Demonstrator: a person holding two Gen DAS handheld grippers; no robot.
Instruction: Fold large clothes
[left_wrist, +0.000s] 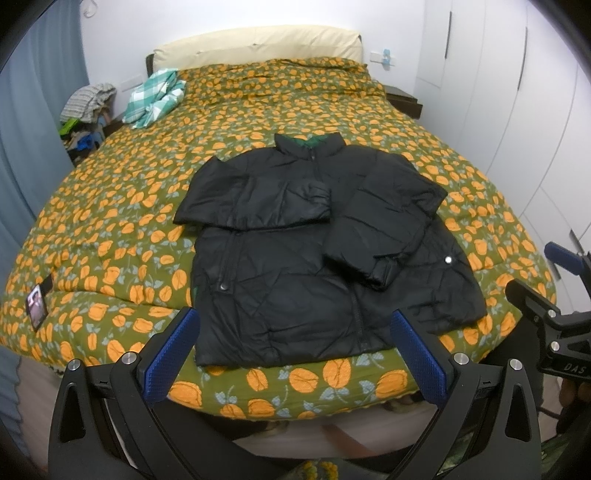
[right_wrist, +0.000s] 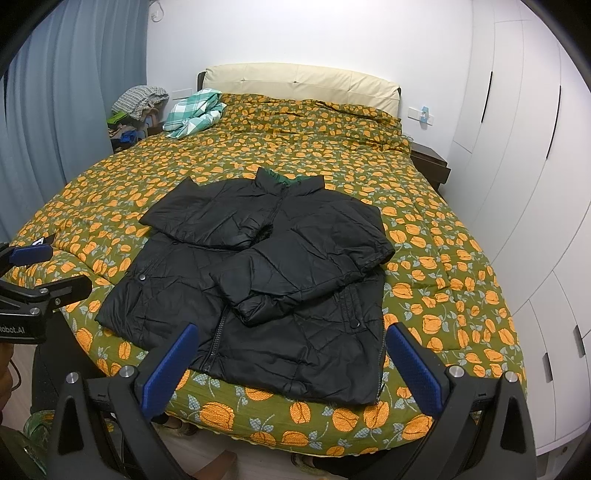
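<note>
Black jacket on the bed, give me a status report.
Left gripper and right gripper open, empty, hovering at bed's foot. Black jacket flat on quilt, both sleeves folded across front. Nothing in the way.

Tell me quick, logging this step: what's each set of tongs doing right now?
Left tongs: open, holding nothing, hovering at the black jacket's hem.
Right tongs: open, empty, also at the hem.

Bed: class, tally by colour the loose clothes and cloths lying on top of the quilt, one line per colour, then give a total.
Black: 1, the jacket near the foot of the bed, sleeves folded across its front.
Teal-and-white check: 1, the cloth bunched near the headboard.
Total: 2
</note>
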